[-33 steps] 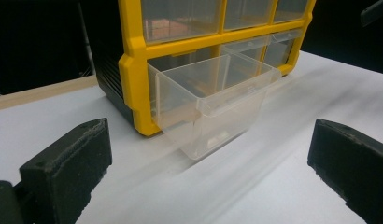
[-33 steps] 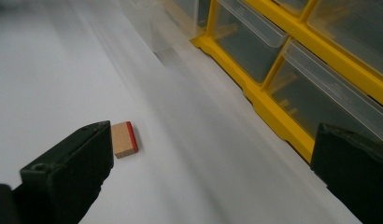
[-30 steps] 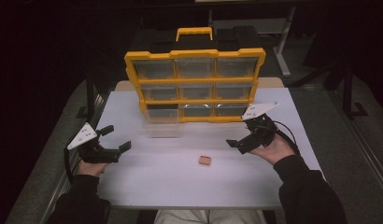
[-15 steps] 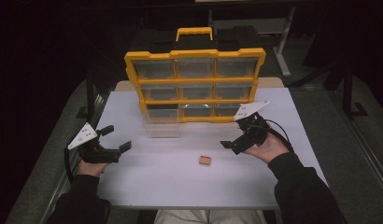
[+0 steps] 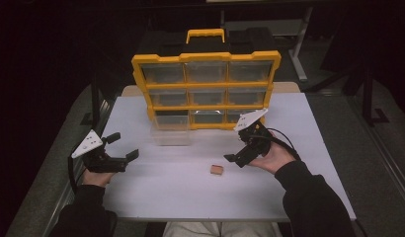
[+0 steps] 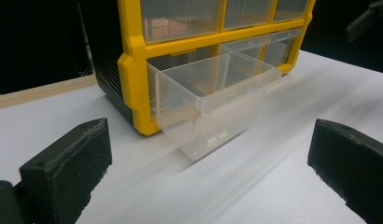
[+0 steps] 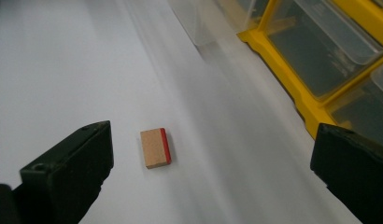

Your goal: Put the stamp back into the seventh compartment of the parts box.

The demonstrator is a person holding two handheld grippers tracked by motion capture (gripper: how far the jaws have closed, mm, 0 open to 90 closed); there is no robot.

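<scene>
From the high view we get the whole layout: the right hand-held gripper [image 5: 236, 160] sits just right of the little wooden block [image 5: 217, 170] on the white desk [image 5: 166, 192], not touching it, jaws spread wide. The left hand-held gripper [image 5: 122, 147] is over by the desk's left edge, also released and holding nothing.

The right gripper view gives us what the overhead can't: the block [image 7: 155, 148] has a red strip along one side and lies flat between the two black jaws, well clear of both. The yellow organizer [image 7: 292, 88] runs along the upper right there.

The left gripper view shows the clear drawer [image 6: 213, 100] pulled partway out of the organizer's [image 6: 133, 70] bottom-left slot, open top facing up. Looks empty to us, though the clear plastic makes that hard to call.

Room-wise, there's plenty of bare desk around the block, and the block is well apart from the drawer [image 5: 170, 134].
</scene>
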